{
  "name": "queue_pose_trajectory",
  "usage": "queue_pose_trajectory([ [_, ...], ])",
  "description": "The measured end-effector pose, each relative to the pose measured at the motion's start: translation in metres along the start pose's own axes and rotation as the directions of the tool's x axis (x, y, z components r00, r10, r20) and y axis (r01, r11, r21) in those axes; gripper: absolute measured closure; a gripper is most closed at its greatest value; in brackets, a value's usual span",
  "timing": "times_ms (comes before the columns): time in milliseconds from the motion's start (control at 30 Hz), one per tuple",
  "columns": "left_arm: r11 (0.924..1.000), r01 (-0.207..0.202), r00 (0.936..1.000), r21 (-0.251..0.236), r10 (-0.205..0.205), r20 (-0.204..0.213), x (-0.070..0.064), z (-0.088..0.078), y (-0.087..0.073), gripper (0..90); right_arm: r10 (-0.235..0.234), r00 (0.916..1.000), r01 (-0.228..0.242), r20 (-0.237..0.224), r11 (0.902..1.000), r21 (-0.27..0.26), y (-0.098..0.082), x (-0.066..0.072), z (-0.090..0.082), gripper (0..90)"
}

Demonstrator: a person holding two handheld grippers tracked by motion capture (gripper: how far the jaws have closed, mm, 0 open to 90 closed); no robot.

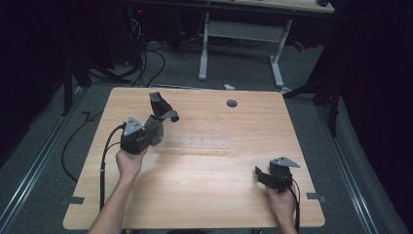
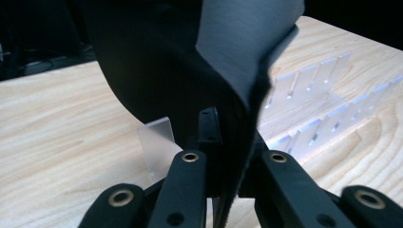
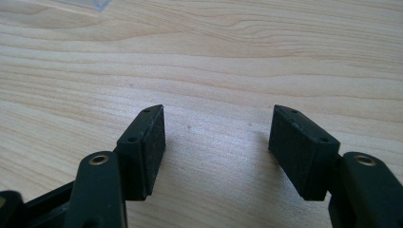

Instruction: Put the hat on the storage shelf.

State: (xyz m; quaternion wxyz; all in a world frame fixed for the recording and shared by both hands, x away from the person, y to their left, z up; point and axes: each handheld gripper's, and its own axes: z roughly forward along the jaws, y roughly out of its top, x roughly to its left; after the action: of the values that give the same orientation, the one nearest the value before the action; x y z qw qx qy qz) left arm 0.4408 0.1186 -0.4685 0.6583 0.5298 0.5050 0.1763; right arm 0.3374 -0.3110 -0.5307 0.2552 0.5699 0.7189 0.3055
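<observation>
My left gripper (image 1: 157, 127) is shut on the lower edge of a dark grey and black folded flexible piece (image 1: 163, 109), which rises above the jaws over the table's left middle. In the left gripper view that piece (image 2: 190, 57) is pinched between the jaws of the left gripper (image 2: 230, 142). A clear slotted acrylic rack (image 1: 199, 143) lies flat on the table just right of it, and its slots (image 2: 323, 104) show beyond the jaws. My right gripper (image 1: 260, 174) rests near the front right, open; in the right gripper view its jaws (image 3: 218, 142) hold nothing over bare wood.
The wooden table (image 1: 209, 195) has a round grey cable hole (image 1: 232, 103) near its far edge. A white-legged desk (image 1: 241, 34) stands behind on the carpet, with cables (image 1: 146, 58) on the floor at the back left.
</observation>
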Motion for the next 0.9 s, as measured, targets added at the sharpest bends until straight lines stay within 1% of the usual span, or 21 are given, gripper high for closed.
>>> queue_pose_trajectory([
  [133, 0.9996, -0.017, 0.9999, 0.022, 0.017, -0.003, 0.0, -0.004, -0.004, 83.8, -0.001, 1.0, 0.001, -0.002, 1.0, 0.002, 0.0, 0.0, 0.0, 37.3],
  [200, 0.9993, -0.017, 0.9998, 0.034, 0.017, -0.007, 0.001, -0.004, -0.006, 83.6, -0.001, 1.0, 0.001, -0.002, 1.0, 0.002, 0.0, 0.0, 0.0, 37.2],
  [233, 0.9994, -0.016, 0.9999, 0.032, 0.016, -0.006, 0.001, -0.004, -0.006, 83.5, -0.001, 1.0, 0.001, -0.002, 1.0, 0.003, 0.0, 0.0, 0.0, 37.2],
  [333, 0.9992, 0.003, 1.0, 0.04, -0.003, -0.009, 0.002, -0.005, -0.008, 82.3, 0.001, 1.0, -0.001, -0.002, 1.0, 0.002, 0.0, 0.001, 0.0, 37.1],
  [400, 0.9985, 0.011, 0.9999, 0.054, -0.01, -0.009, 0.003, -0.005, -0.011, 80.5, 0.001, 1.0, -0.001, -0.002, 1.0, 0.003, 0.0, 0.001, 0.0, 37.1],
  [433, 0.998, 0.008, 0.9999, 0.063, -0.007, -0.014, 0.004, -0.005, -0.013, 80.3, 0.001, 1.0, -0.001, -0.003, 1.0, 0.004, 0.0, 0.001, 0.0, 37.1],
  [500, 0.9978, 0.017, 0.9997, 0.064, -0.016, -0.018, 0.005, -0.005, -0.014, 78.9, 0.001, 1.0, -0.001, -0.002, 1.0, 0.002, 0.0, 0.001, 0.0, 37.1],
  [533, 0.9976, 0.028, 0.9994, 0.063, -0.027, -0.02, 0.005, -0.005, -0.014, 78.0, 0.001, 1.0, -0.001, -0.002, 1.0, 0.003, 0.0, 0.001, 0.0, 37.1],
  [600, 0.9973, 0.038, 0.9988, 0.062, -0.036, -0.032, 0.007, -0.006, -0.015, 73.8, 0.001, 1.0, -0.001, -0.003, 1.0, 0.003, 0.0, 0.001, 0.0, 37.1],
  [633, 0.9964, 0.045, 0.9983, 0.072, -0.042, -0.04, 0.008, -0.007, -0.015, 70.5, 0.001, 1.0, -0.001, -0.002, 1.0, 0.002, 0.0, 0.001, 0.0, 37.1],
  [700, 0.9956, 0.049, 0.9974, 0.08, -0.045, -0.056, 0.009, -0.008, -0.013, 59.7, 0.001, 1.0, -0.001, -0.003, 1.0, 0.003, 0.0, 0.001, 0.0, 37.1],
  [800, 0.9965, 0.046, 0.9966, 0.07, -0.041, -0.071, 0.011, -0.011, -0.011, 49.1, 0.001, 1.0, -0.001, -0.003, 1.0, 0.002, 0.0, 0.001, 0.0, 37.1],
  [867, 0.9975, 0.044, 0.9964, 0.055, -0.04, -0.075, 0.012, -0.015, -0.011, 45.1, 0.001, 1.0, -0.001, -0.003, 1.0, 0.002, 0.0, 0.001, 0.0, 37.1],
  [900, 0.9975, 0.052, 0.9959, 0.049, -0.048, -0.077, 0.013, -0.018, -0.012, 43.6, 0.001, 1.0, -0.001, -0.003, 1.0, 0.002, 0.0, 0.001, 0.0, 37.1],
])
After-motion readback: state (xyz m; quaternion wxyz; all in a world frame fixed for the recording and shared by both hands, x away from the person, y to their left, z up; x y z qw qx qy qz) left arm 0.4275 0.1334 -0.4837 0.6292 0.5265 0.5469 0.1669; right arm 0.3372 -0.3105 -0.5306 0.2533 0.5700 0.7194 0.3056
